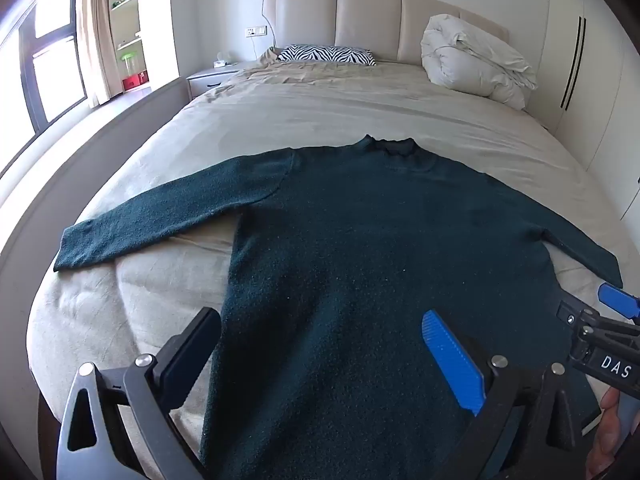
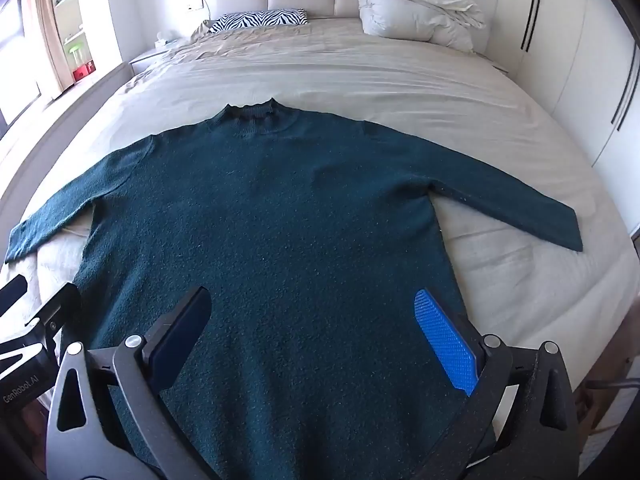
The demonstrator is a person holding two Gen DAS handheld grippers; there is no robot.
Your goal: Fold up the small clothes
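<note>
A dark teal long-sleeved sweater (image 1: 360, 240) lies flat on the bed, collar toward the headboard, both sleeves spread out sideways. It also shows in the right wrist view (image 2: 280, 220). My left gripper (image 1: 324, 344) is open and empty above the sweater's lower left part, near the hem. My right gripper (image 2: 316, 328) is open and empty above the lower right part. The right gripper's blue pad shows at the right edge of the left wrist view (image 1: 616, 300). The left gripper shows at the left edge of the right wrist view (image 2: 44, 320).
The bed (image 1: 340, 108) has a beige sheet. A zebra-print pillow (image 1: 328, 54) and a bundled white duvet (image 1: 476, 60) lie by the headboard. A nightstand (image 1: 212, 76) and window stand left, wardrobe doors (image 1: 592, 92) right.
</note>
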